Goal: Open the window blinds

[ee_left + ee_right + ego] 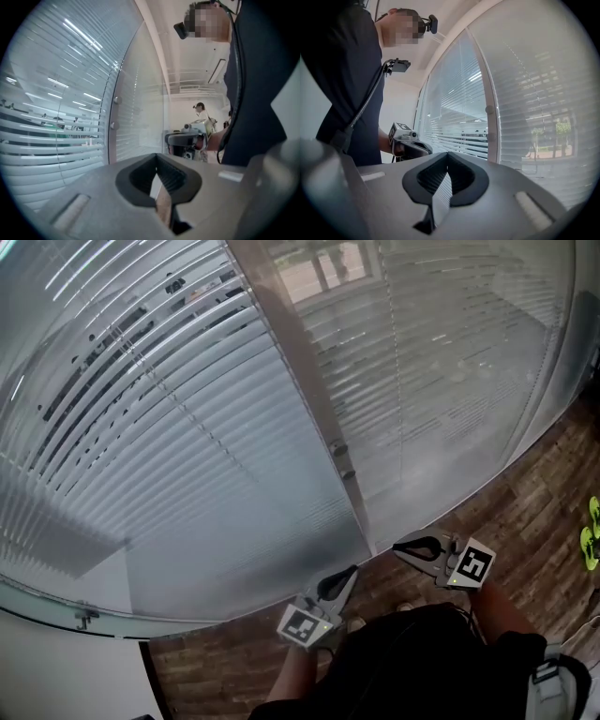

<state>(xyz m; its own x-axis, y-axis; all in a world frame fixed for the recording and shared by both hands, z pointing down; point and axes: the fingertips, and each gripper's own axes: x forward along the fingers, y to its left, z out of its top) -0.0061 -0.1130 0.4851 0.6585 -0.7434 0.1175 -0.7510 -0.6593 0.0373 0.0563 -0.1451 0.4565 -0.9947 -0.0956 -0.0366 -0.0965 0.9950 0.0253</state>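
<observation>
Slatted blinds hang behind curved glass. The left blind (159, 418) has its slats partly tilted, with dark gaps. The right blind (450, 381) has flat, closed slats and shows the outdoors at its top. Between them runs a frame post (314, 399) with two small knobs (342, 460). My left gripper (349, 571) is shut and empty, low near the foot of the post. My right gripper (399, 548) is also shut on nothing, just right of the post's base. The left gripper view shows closed jaws (157, 157) with the knobs (115, 112) ahead. The right gripper view shows closed jaws (447, 154) and the post (490, 108).
A brown wood floor (525, 512) lies under the window, with a yellow-green object (591, 535) at the right edge. A white ledge (56, 624) runs along the lower left. Far back in the left gripper view stands another person (200, 108).
</observation>
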